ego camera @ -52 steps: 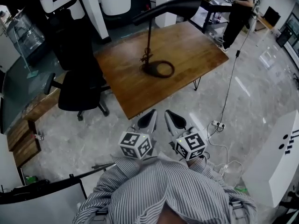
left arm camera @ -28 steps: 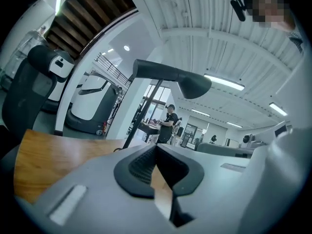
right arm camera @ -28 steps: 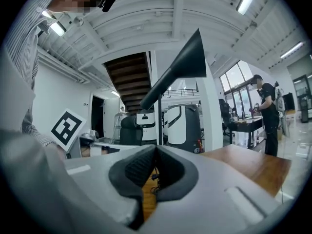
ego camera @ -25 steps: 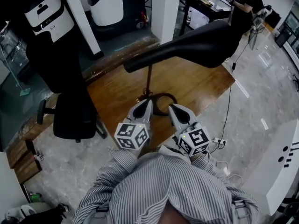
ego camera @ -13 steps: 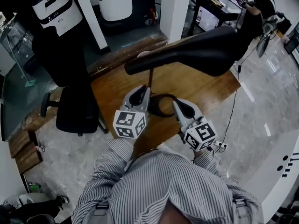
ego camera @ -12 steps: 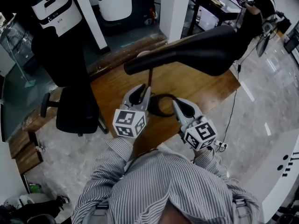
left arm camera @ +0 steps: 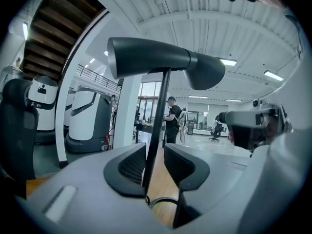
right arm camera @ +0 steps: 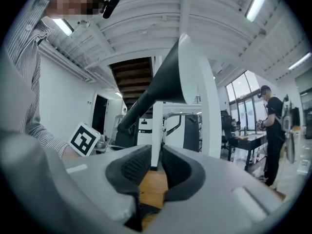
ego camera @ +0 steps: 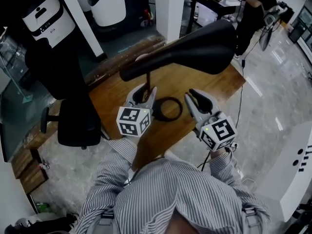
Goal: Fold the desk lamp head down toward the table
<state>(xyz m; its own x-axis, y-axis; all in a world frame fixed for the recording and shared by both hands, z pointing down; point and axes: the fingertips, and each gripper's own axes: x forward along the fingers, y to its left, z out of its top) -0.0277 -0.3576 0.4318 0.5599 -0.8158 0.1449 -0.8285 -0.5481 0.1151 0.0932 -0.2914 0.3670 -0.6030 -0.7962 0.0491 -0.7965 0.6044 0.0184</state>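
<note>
Status: the fold has not begun. The lamp head (ego camera: 195, 40) stands high above the wooden surface (ego camera: 225, 80), lying close to level on top of its thin upright stem (ego camera: 148, 78). The ring-shaped base (ego camera: 181, 109) sits flat on the surface, near the edge closest to the person.

Left claw (ego camera: 145, 90): positioned low on the stem, just above the base. The left gripper view shows its jaws a little apart with the stem running up through the gap, close against the left-hand pad (left arm camera: 131, 165). The other pad stands clear of it, so the stem is bracketed but not pinched. Whether the near pad actually touches the stem cannot be told.

Right claw (ego camera: 195, 95): held just to the right of the base, under the wide end of the lamp head and apart from it. The right gripper view shows its jaws narrowly parted with nothing between them. Only the surface and a distant white pillar (right arm camera: 157, 130) appear through the gap. The lamp head is overhead in that view, out of contact.

Assessment: approach is complete and both claws are stationed at the lamp. Outstanding items, by my judgement: close the left claw on the stem to steady it, raise the right claw to the lamp head, and press or pull the head down toward the surface. None of these is yet done. Risk noted: with the stem unclamped, the light base could tip or slide when the head is pushed.
</note>
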